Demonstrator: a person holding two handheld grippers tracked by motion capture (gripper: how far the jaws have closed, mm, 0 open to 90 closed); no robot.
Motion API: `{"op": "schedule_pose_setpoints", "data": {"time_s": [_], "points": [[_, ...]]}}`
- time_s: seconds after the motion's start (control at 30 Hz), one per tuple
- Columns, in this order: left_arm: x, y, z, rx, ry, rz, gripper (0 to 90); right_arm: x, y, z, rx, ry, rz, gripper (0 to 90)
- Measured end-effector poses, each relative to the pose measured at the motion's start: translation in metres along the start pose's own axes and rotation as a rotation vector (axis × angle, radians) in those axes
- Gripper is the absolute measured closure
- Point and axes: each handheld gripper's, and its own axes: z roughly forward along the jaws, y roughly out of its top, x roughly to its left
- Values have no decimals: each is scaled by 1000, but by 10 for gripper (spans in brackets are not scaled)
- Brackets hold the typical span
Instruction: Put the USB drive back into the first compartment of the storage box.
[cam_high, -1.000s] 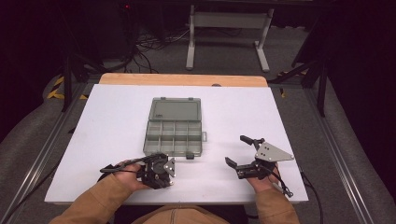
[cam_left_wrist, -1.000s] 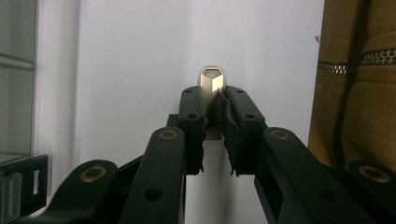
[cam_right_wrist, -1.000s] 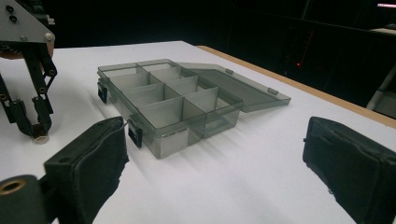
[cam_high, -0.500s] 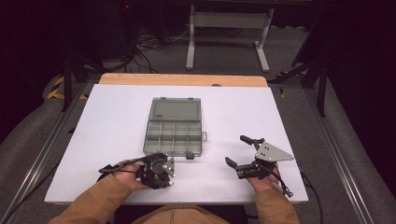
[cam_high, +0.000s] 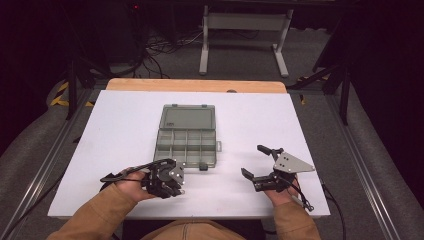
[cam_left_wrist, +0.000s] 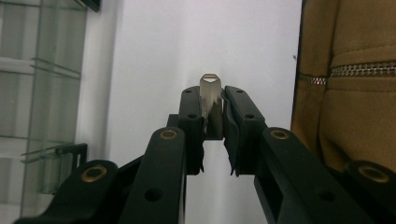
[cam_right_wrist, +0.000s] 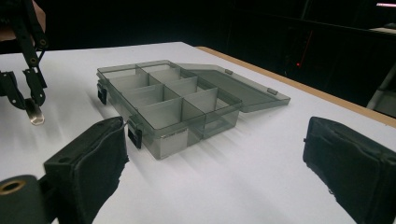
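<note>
From above, a translucent grey plastic compartment box (cam_high: 188, 135) is seen lying open on the white table (cam_high: 115, 130), with the left gripper (cam_high: 167, 177) just beside its near corner and the right gripper (cam_high: 260, 165) held wide apart farther right. Along the left gripper's jaws, a small flat silver metal tag (cam_left_wrist: 210, 100) is seen pinched between them above the table. Past the right gripper's spread, empty jaws, the tag (cam_right_wrist: 35, 116) is seen hanging at the table surface, near the box (cam_right_wrist: 177, 107).

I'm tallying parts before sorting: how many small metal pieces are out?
1. The metal tab is clamped in the left gripper, above the white table near the open organizer box. Its compartments look empty, though walls may hide some.
</note>
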Motion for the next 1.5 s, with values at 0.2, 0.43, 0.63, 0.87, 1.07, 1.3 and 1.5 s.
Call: {"op": "schedule_pose_setpoints", "data": {"time_s": [0.2, 0.43, 0.63, 0.87, 1.07, 1.3, 1.5], "points": [[1, -1, -9, -27, 13, -11, 782, 0, 0, 0, 1, -1, 1, 68], [7, -4, -20, -73, 22, -53, 782, 0, 0, 0, 1, -1, 0, 69], [11, -6, -26, -110, 24, -71, 782, 0, 0, 1, 2, 0, 1, 68], [18, -8, -33, -145, 46, -112, 782, 0, 0, 1, 2, 3, 0, 68], [25, -10, -37, -167, 57, -135, 782, 0, -1, 1, 6, 6, 1, 67], [36, -17, -45, -217, 81, -199, 782, 0, -1, 1, 7, 6, -1, 67], [43, -21, -49, -250, 109, -236, 782, -1, -1, 1, 10, 5, 0, 67]]}}
